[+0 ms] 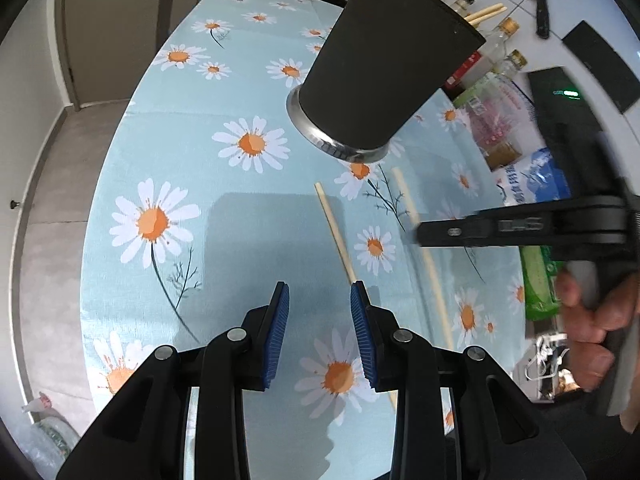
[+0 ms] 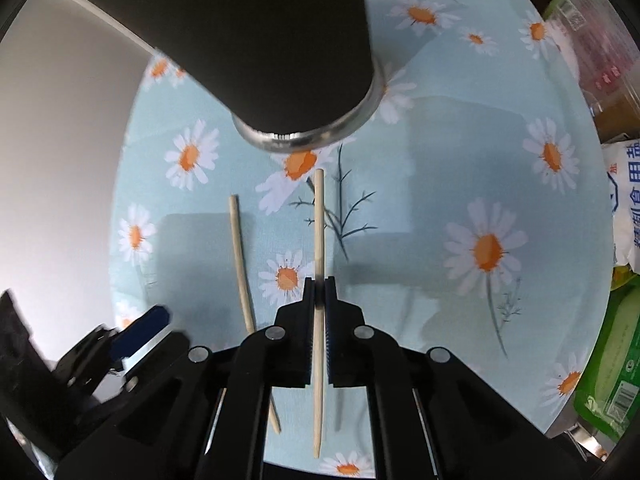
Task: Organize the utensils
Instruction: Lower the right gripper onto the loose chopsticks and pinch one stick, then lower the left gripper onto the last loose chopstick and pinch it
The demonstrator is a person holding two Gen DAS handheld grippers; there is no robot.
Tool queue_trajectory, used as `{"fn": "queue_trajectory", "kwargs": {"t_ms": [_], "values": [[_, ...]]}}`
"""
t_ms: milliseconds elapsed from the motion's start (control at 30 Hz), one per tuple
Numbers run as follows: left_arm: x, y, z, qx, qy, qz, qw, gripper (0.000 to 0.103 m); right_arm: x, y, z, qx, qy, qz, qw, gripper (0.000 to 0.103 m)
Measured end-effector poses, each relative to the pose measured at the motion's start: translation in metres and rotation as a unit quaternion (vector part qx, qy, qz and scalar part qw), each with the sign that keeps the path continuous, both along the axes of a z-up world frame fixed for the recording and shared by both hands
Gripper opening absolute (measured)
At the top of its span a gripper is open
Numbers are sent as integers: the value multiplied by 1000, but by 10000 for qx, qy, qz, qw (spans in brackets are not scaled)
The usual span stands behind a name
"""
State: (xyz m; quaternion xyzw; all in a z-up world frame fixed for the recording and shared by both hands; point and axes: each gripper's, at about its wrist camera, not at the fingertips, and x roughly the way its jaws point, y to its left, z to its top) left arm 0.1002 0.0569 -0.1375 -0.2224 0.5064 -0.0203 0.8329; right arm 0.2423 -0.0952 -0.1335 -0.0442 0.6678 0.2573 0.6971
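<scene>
On the daisy tabletop (image 1: 168,152) we see a black holder (image 1: 384,68). Our right gripper (image 2: 319,292) clamps one chopstick (image 2: 319,220); a second chopstick (image 2: 240,256) lies beside it. Left gripper (image 1: 320,300) hovers with jaws apart.

White-blue salt bag (image 2: 628,204): Chinese print "食用盐" (partly cropped); other labels unreadable.

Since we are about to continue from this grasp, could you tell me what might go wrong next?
1. The right gripper pinches its chopstick partway along, with a long front end free; it may pivot or slip during the lift.
2. That tip lies close to the holder; it could strike the steel base rather than clear the rim.
3. The other chopstick lies beside the open left gripper, whose fingers could nudge it away.
</scene>
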Motion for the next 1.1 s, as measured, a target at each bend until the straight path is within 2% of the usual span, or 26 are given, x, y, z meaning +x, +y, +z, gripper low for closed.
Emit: {"fn": "queue_trajectory", "kwargs": {"t_ms": [167, 267, 367, 733, 967, 1100], "values": [[16, -12, 3, 287, 201, 181, 9992, 31, 6, -25, 20, 448, -99, 31, 9989, 5], [27, -20, 0, 325, 412, 212, 9984, 31, 7, -33, 30, 760, -57, 106, 9970, 5], [37, -27, -2, 443, 603, 270, 9968, 31, 11, -42, 29, 928, -14, 216, 9954, 5], [65, -45, -18, 714, 1300, 549, 9874, 31, 14, -67, 47, 1302, -103, 483, 9903, 5], [76, -55, -20, 879, 1422, 594, 9841, 30, 14, -67, 46, 1465, -124, 453, 9881, 5], [84, -71, -22, 1262, 1505, 472, 9794, 30, 14, -68, 37, 1537, -21, 440, 9871, 5]]}}
